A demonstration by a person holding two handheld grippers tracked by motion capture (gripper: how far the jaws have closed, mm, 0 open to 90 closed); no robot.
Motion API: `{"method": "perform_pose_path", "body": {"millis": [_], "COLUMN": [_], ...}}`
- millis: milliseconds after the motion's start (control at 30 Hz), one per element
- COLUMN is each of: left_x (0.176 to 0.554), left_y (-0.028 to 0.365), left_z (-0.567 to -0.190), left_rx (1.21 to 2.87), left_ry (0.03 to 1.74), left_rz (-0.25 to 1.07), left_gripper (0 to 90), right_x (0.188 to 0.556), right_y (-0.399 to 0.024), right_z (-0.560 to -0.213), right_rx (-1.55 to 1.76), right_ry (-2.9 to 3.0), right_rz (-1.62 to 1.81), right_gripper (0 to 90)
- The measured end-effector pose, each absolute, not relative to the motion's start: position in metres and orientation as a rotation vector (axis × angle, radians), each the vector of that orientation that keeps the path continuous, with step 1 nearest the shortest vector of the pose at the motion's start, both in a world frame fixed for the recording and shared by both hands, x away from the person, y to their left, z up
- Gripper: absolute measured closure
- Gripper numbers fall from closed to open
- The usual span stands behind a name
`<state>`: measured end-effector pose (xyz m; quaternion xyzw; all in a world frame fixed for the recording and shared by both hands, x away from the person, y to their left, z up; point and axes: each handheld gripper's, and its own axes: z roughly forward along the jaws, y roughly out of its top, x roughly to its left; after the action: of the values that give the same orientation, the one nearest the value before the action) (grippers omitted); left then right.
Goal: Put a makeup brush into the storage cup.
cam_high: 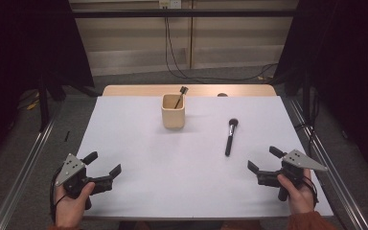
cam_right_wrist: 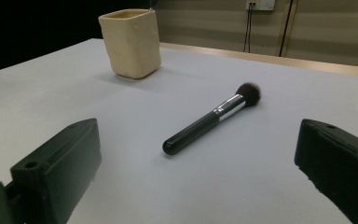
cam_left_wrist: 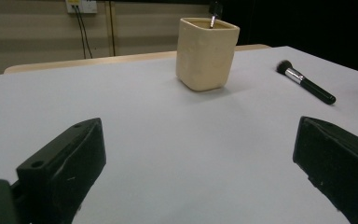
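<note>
While one brush lies flat — another stands cupped.

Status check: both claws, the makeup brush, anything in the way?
Left claw open, empty. Right claw open, empty, nearest the makeup brush. Brush flat on table, right of the beige cup. Path to it clear.

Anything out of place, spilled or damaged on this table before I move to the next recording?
Nothing spilled or damaged. One brush lies loose on the table, right of the cup, while another small brush stands in the cup. Both hand-held grippers, left and right, are open and empty.
</note>
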<state>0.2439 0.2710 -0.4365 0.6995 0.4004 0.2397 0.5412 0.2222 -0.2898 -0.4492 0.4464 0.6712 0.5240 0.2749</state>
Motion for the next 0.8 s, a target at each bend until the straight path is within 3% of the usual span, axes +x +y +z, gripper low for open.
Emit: {"method": "perform_pose_path", "body": {"millis": [800], "left_x": [0.241], "left_y": [0.27], "left_z": [-0.435], "left_rx": [1.664], "left_ry": [0.94], "left_rz": [0.577], "left_gripper": [2.5], "right_x": [0.269], "right_y": [-0.272], "right_z": [-0.433], "right_rx": [1.163], "right_ry": [1.854], "right_rz": [1.377], "right_gripper": [0.1]}}
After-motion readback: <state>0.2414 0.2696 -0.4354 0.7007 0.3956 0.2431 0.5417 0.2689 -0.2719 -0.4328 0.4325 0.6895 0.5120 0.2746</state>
